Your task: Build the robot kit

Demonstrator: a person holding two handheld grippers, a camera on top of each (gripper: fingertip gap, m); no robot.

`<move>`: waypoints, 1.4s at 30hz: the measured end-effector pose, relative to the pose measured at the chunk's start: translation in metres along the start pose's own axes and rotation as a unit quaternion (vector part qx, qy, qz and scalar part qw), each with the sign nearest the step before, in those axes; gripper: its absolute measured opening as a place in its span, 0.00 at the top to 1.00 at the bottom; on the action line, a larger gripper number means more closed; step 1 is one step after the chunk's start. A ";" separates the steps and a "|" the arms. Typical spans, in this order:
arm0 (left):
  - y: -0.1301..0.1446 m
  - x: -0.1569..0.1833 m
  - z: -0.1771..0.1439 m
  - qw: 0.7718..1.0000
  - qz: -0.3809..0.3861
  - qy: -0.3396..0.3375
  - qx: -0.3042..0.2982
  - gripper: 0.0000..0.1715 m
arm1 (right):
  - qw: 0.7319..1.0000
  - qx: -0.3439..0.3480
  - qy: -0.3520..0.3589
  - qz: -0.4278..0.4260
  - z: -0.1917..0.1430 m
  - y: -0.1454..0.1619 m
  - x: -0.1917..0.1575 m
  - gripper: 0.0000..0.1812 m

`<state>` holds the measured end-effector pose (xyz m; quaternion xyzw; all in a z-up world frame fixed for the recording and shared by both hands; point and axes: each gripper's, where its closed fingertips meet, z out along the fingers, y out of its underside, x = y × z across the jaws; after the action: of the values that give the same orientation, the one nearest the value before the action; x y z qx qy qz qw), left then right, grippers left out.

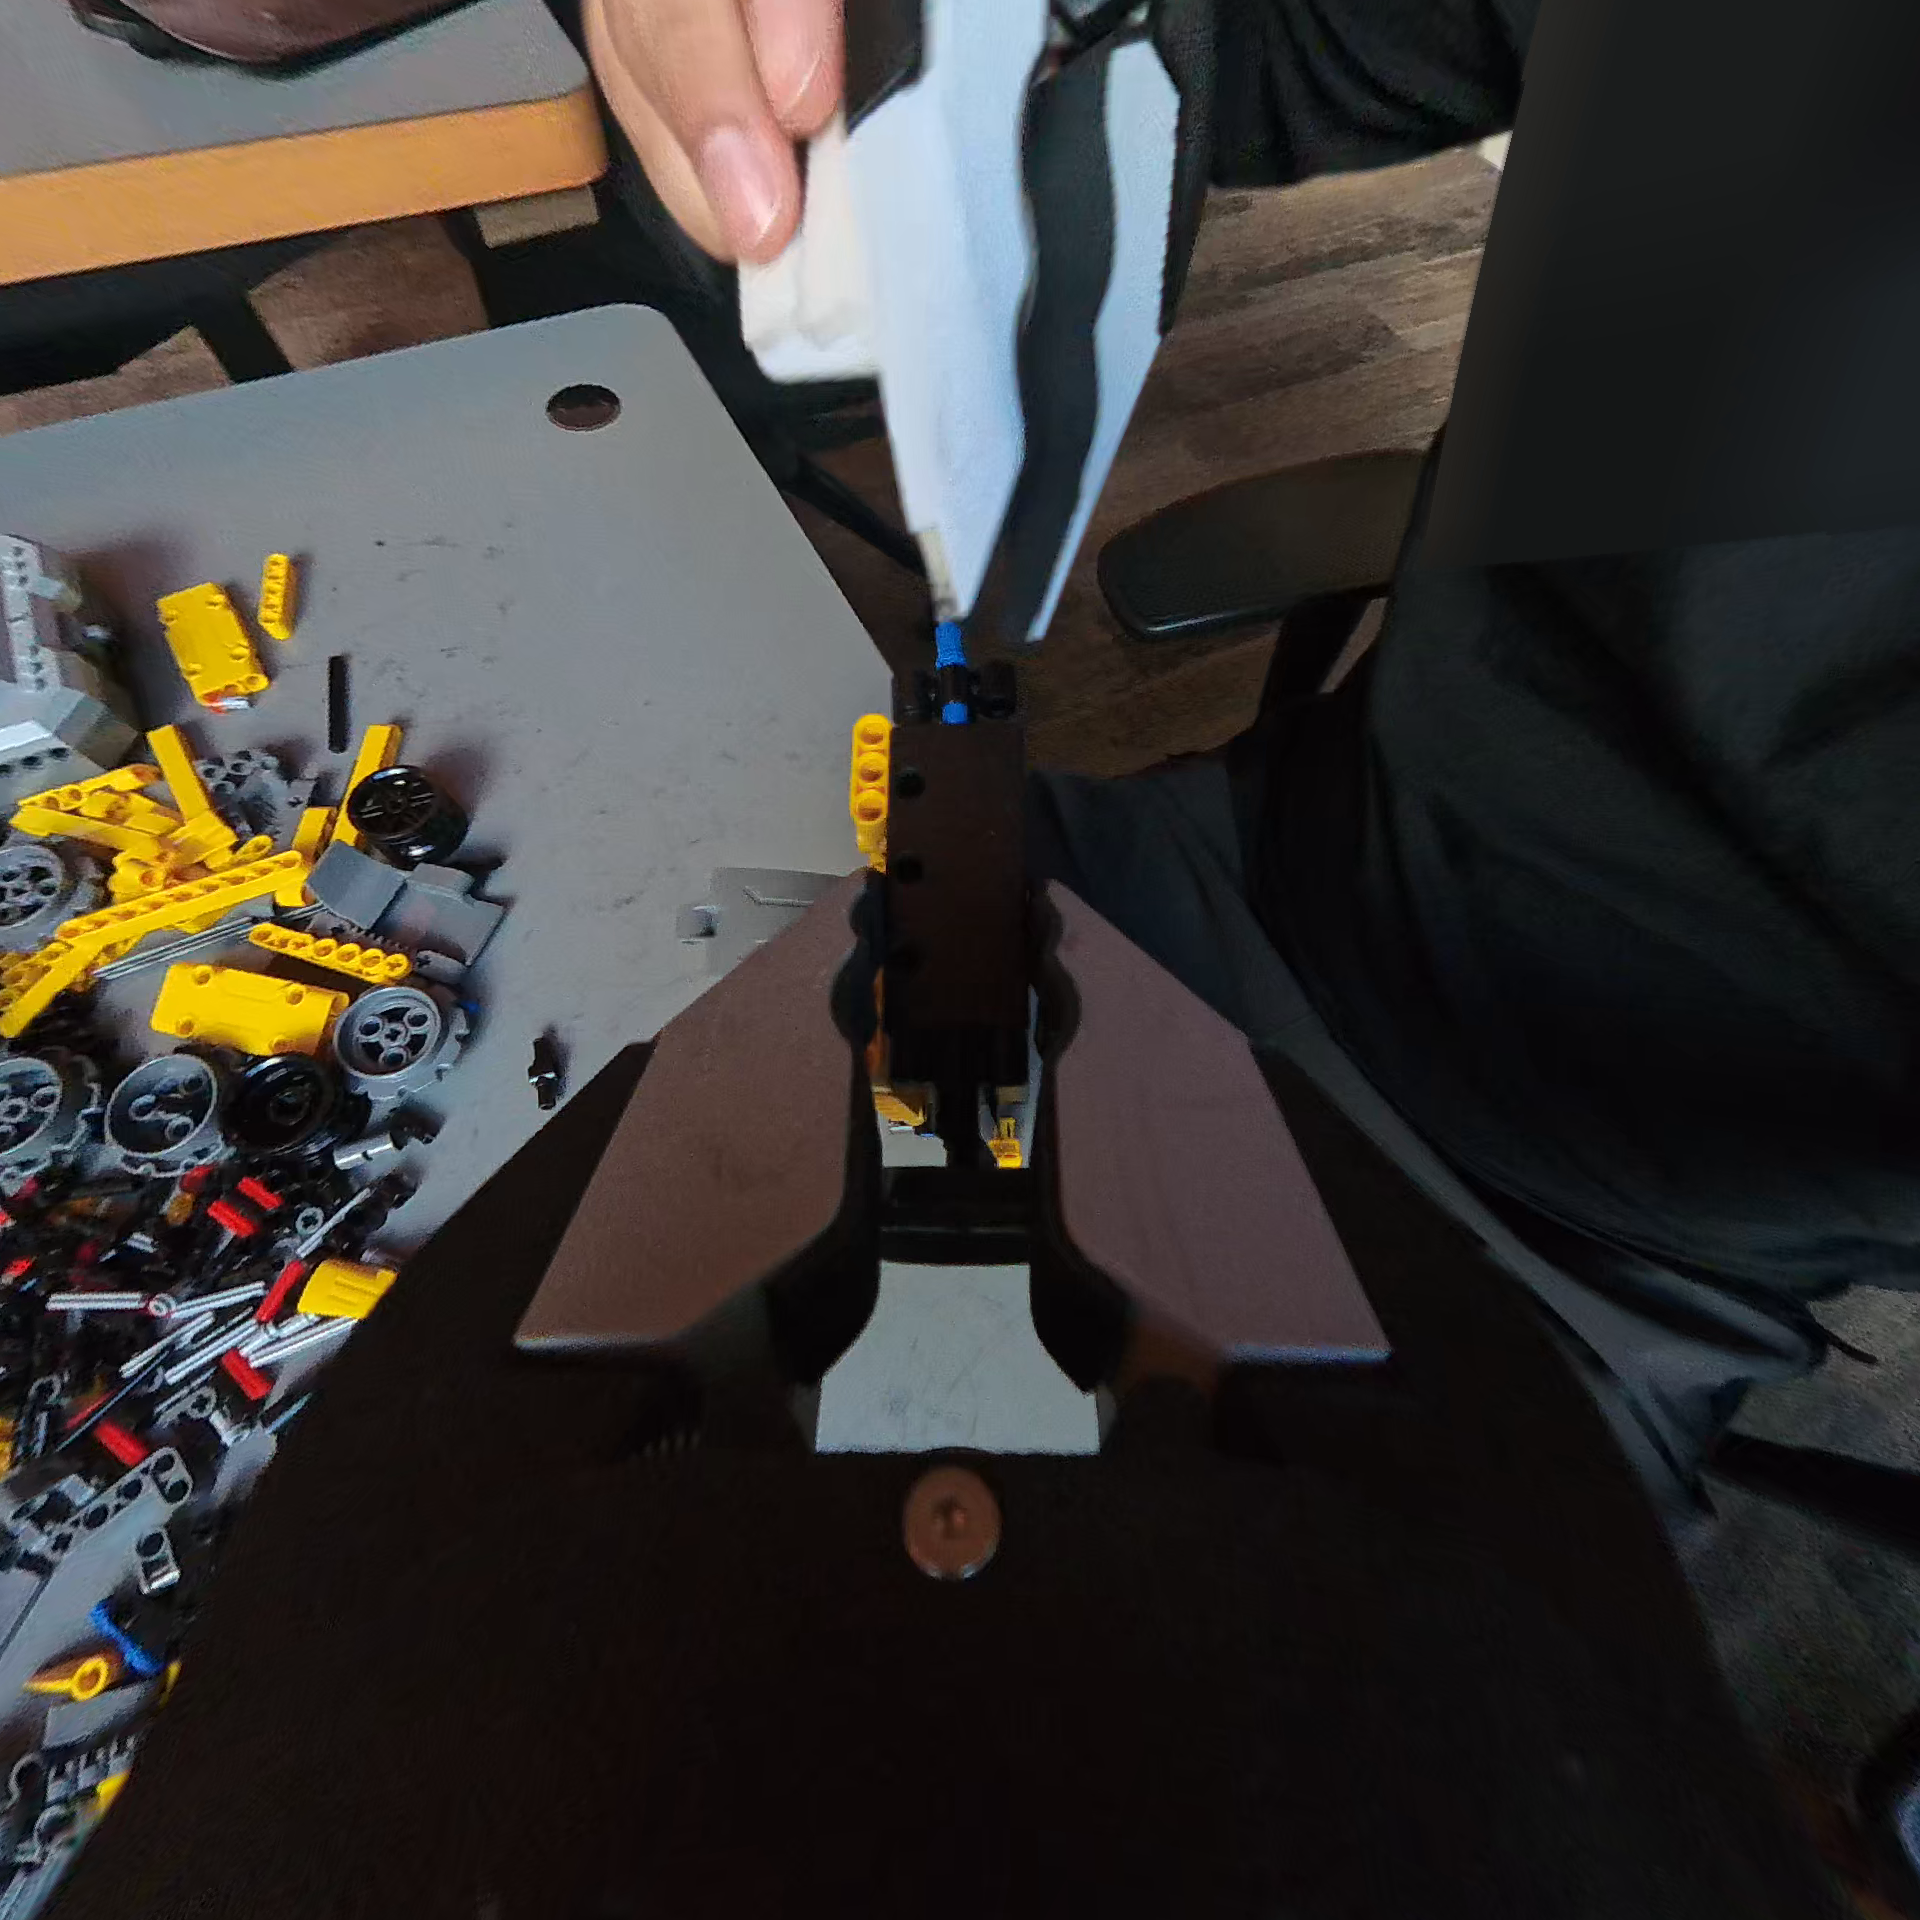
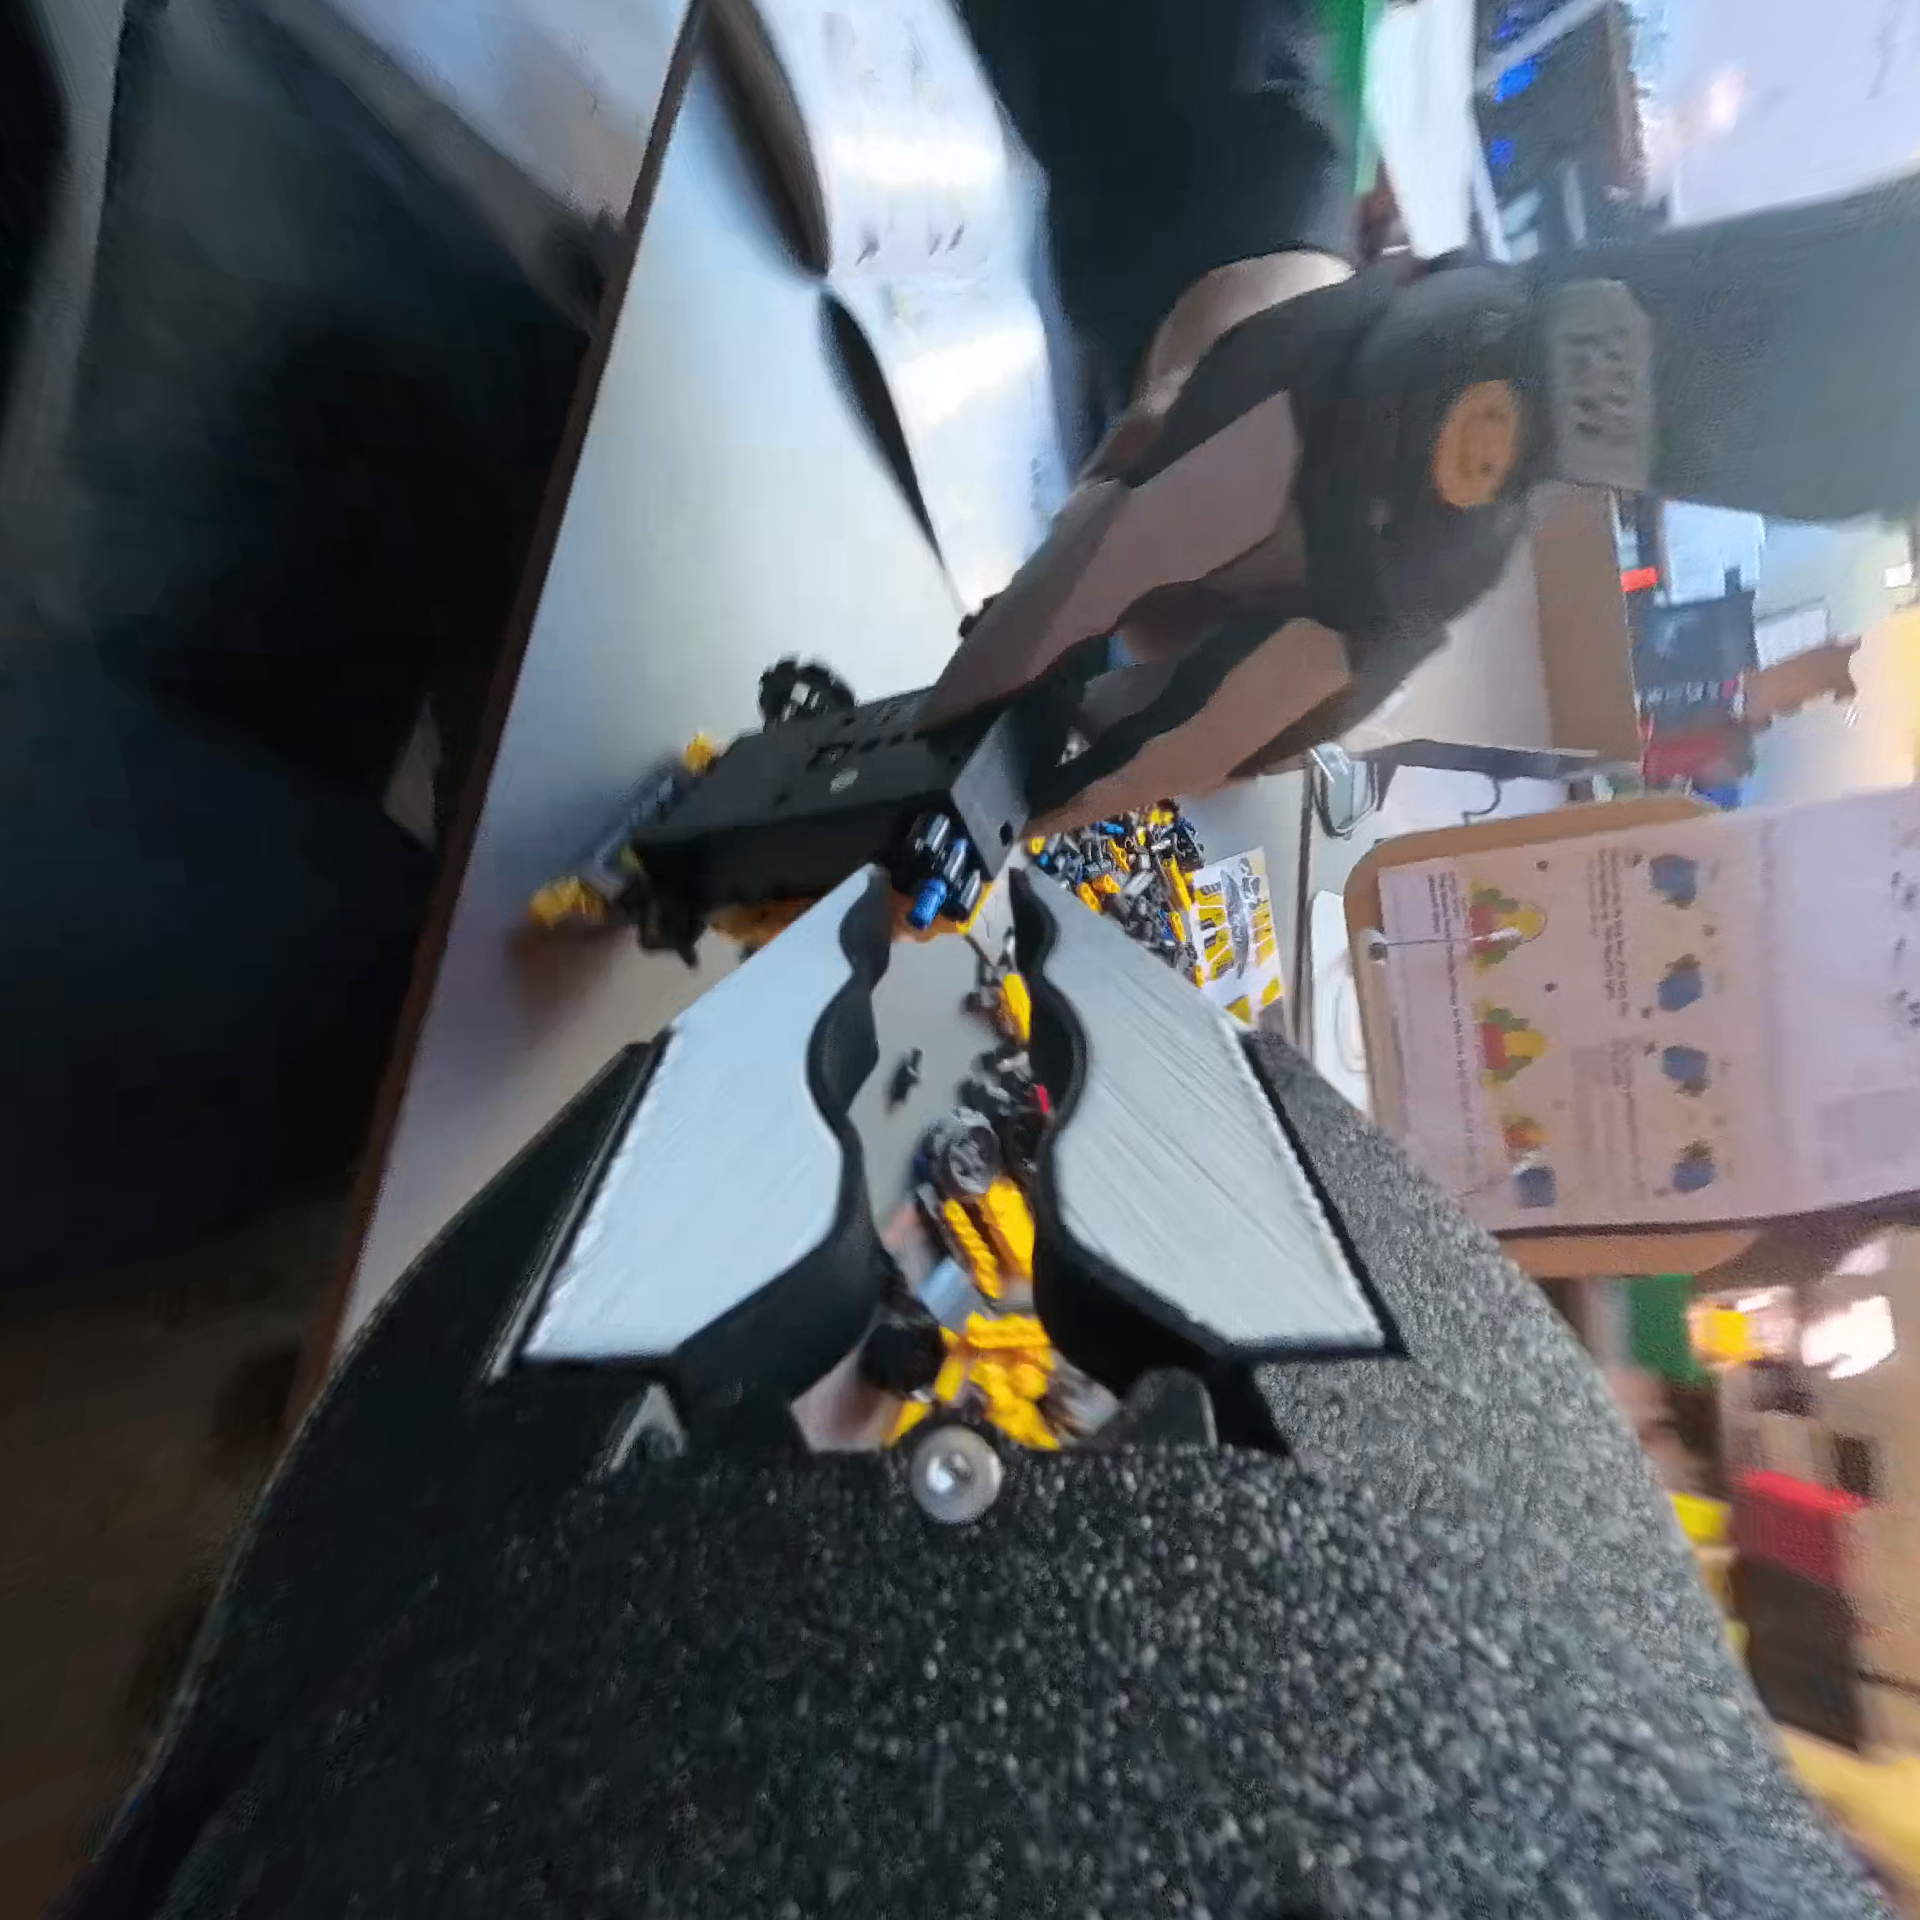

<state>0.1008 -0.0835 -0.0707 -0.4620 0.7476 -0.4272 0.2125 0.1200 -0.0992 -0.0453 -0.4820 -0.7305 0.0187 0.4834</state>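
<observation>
Left gripper [image 1: 954,914] clamps black assembly [image 1: 956,883].

A grey table [image 1: 499,582] with a round hole near its corner stands over a dark wood-plank floor [image 1: 1309,343]. Beyond it sits a second table [image 1: 301,177] with an orange edge. Bright daylight glares off the tabletop; blurred shelves [image 2: 1766,1455] fill the far side.
</observation>
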 end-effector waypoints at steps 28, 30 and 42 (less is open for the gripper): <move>-0.005 0.007 0.004 0.990 -0.025 -0.138 0.009 0.86 | 0.877 0.183 0.064 0.440 -0.003 0.001 -0.003 0.82; -0.004 0.007 0.005 0.990 -0.023 -0.141 0.004 0.86 | 0.869 0.179 0.068 0.457 0.001 0.003 0.000 0.85; 0.000 0.006 0.008 0.952 0.056 -0.290 -0.074 0.87 | 0.779 0.177 0.048 0.600 -0.011 0.012 -0.003 0.90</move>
<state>0.1034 -0.0927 -0.0747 -0.5376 0.7079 -0.2055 0.4094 0.1361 -0.0998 -0.0471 -0.7285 -0.2537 0.4111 0.4857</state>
